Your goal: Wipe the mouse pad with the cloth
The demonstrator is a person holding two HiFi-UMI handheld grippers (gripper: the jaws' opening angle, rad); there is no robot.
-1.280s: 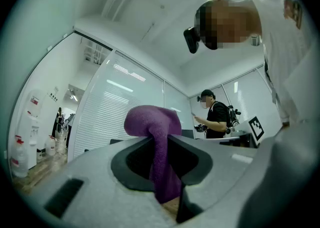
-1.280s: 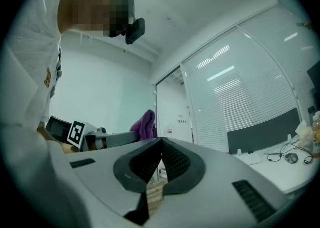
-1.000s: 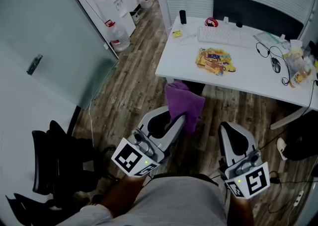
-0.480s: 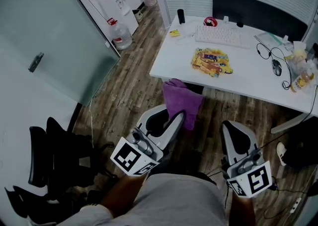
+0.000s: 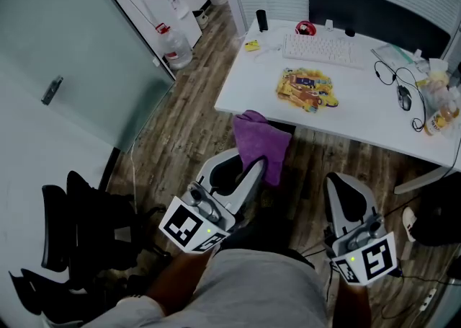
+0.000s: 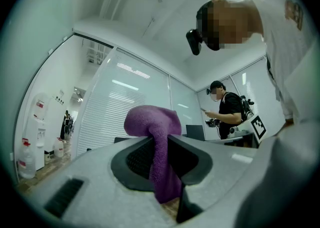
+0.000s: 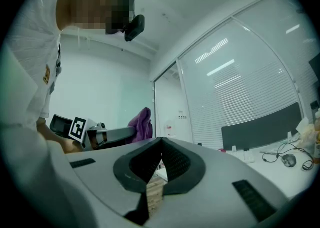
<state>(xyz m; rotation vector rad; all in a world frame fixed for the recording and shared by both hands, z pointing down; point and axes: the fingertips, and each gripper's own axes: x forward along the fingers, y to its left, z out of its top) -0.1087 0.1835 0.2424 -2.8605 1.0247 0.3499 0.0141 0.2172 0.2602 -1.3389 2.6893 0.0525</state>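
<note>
Left gripper clamped on the purple terry cloth, pinched mid-fold: a bunch stands above the jaws and a tail hangs below, so loose fabric is left for wiping. Right gripper jaws together, nothing between, held low beside the left, judged kept free to steady the pad. Cloth held at the front edge of the white desk, not on it. Yellow printed rectangular mouse pad lies flat near that edge, in front of the white keyboard; wipe not yet started
</note>
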